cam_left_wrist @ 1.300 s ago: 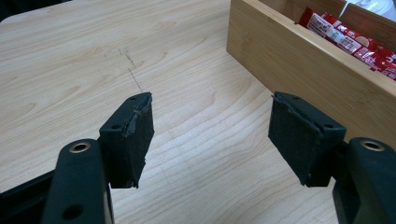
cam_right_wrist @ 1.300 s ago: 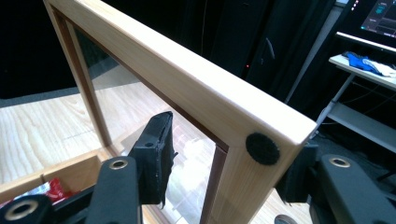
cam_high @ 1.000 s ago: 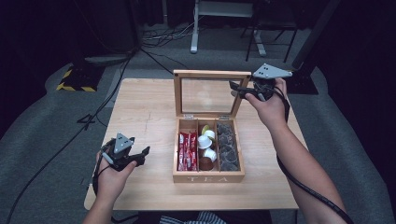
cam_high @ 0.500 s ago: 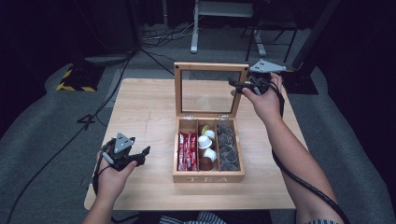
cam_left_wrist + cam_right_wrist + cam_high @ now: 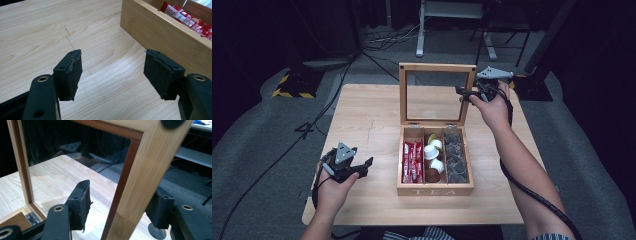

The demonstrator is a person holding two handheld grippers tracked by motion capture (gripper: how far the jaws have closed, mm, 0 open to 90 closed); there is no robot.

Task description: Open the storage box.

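Note:
A wooden tea box [image 5: 435,190] stands open mid-table. It holds red sachets [image 5: 413,161], white and brown capsules [image 5: 432,152] and dark pods [image 5: 455,155]. Its glass lid [image 5: 437,67] stands up at the back. My right gripper [image 5: 467,94] is at the lid's right edge. In the right gripper view the wooden lid frame [image 5: 147,160] runs between the open jaws of the right gripper [image 5: 121,206], and the left pad [image 5: 82,205] stands clear of the wood. My left gripper [image 5: 362,167] rests open and empty left of the box. The left gripper [image 5: 113,72] faces the box wall [image 5: 160,30].
Bare wooden tabletop [image 5: 367,115] lies left of the box and behind the lid. Cables [image 5: 337,90] trail over the grey floor beyond the table's far left corner. A brass hinge [image 5: 31,217] shows at the lid's base.
My right hand has shifted a little left along the lid's right edge, and the lid's top edge has tipped slightly farther back. The left hand has kept still.

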